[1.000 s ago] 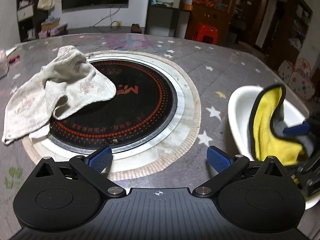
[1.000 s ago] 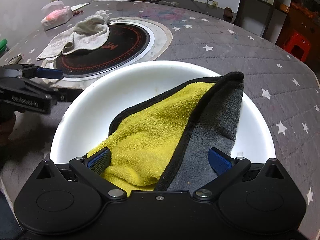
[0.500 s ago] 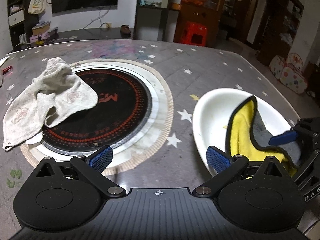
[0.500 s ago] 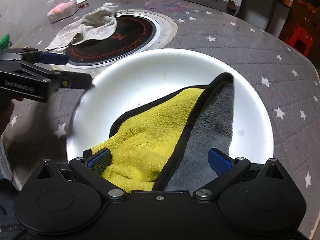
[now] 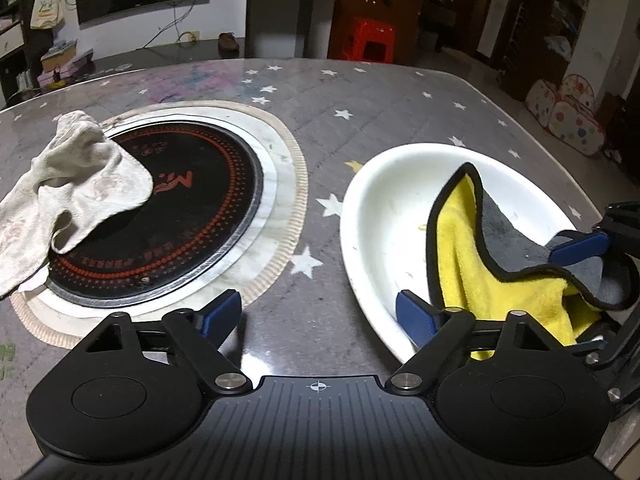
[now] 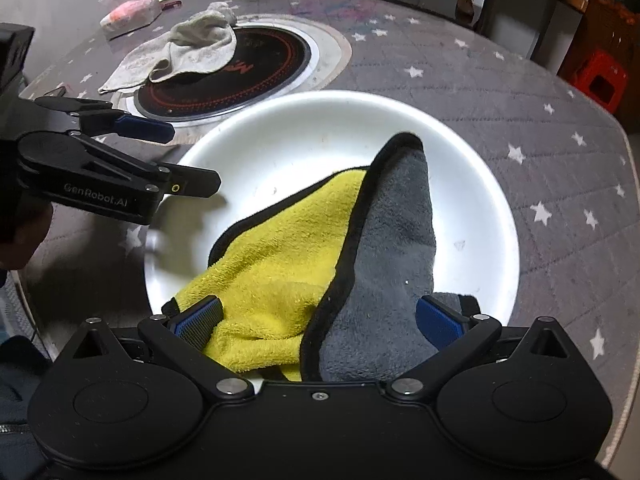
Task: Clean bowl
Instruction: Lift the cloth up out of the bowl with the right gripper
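My left claw (image 5: 320, 312), closing astride the round white plastic bowl's (image 5: 372, 216) near rim; my right claw (image 6: 318, 320) grips the yellow-and-grey microfibre cloth (image 6: 288, 256) inside.

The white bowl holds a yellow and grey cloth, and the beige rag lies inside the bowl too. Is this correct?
Not quite. The yellow and grey cloth is in the white bowl, but the beige rag is not. It lies partly on the round black cooktop set in the table, apart from the bowl. The right wrist view shows this clearly.
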Action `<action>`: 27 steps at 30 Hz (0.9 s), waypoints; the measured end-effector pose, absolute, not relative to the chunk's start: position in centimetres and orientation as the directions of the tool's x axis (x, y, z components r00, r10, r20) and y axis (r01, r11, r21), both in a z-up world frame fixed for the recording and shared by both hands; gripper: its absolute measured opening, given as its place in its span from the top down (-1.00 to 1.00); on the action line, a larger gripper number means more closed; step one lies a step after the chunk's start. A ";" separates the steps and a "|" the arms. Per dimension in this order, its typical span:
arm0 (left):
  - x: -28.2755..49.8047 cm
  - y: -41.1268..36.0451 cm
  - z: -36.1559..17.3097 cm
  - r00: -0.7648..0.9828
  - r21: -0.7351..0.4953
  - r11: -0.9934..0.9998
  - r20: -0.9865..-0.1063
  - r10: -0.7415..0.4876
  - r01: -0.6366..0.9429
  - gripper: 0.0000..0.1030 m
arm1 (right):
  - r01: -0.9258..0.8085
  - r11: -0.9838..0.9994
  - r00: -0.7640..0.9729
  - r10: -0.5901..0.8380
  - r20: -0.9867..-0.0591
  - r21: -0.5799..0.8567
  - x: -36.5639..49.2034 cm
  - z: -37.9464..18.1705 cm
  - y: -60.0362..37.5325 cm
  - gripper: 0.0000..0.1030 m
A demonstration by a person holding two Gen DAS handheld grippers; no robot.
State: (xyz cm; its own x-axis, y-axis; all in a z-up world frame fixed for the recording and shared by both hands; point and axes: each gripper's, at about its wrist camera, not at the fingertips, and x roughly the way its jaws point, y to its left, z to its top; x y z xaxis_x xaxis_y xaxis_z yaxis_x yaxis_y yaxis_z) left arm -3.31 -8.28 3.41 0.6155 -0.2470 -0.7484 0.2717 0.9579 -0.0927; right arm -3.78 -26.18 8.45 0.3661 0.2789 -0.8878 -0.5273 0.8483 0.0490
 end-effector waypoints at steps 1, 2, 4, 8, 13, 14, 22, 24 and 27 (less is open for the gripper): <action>-3.3 -8.4 3.4 0.613 -0.093 0.956 -0.749 -0.251 0.278 -0.46 | -0.530 0.847 0.363 0.277 -0.890 0.047 -3.7 8.2 -26.1 -1.00; -3.3 -8.5 3.4 0.610 -0.094 0.954 -0.750 -0.255 0.284 -0.42 | -0.532 0.846 0.364 0.275 -0.890 0.044 -3.6 8.1 -26.0 -1.00; -3.3 -8.8 3.5 0.606 -0.094 0.951 -0.751 -0.263 0.296 -0.26 | -0.536 0.844 0.369 0.272 -0.889 0.036 -3.4 7.8 -25.9 -1.00; -3.1 -9.4 3.4 0.597 -0.097 0.944 -0.753 -0.276 0.315 -0.01 | -0.545 0.838 0.399 0.266 -0.877 0.007 -3.1 7.3 -25.6 -1.00; -3.0 -10.1 3.4 0.587 -0.099 0.935 -0.754 -0.293 0.339 0.36 | -0.533 0.846 0.435 0.279 -0.856 0.005 -2.5 7.0 -25.7 -1.00; -3.0 -10.2 3.4 0.587 -0.098 0.934 -0.754 -0.295 0.343 0.39 | -0.527 0.850 0.447 0.283 -0.849 0.006 -2.2 7.0 -25.7 -1.00; -2.9 -10.7 3.6 0.585 -0.083 0.936 -0.760 -0.282 0.343 0.48 | -0.514 0.856 0.520 0.269 -0.811 -0.046 -0.6 6.9 -25.5 -1.00; -2.9 -10.7 3.6 0.584 -0.082 0.936 -0.762 -0.280 0.342 0.48 | -0.522 0.849 0.547 0.254 -0.798 -0.088 -0.4 7.0 -25.2 -1.00; -2.9 -10.9 3.7 0.585 -0.071 0.937 -0.764 -0.272 0.342 0.48 | -0.534 0.831 0.585 0.232 -0.777 -0.155 -0.3 7.0 -24.9 -1.00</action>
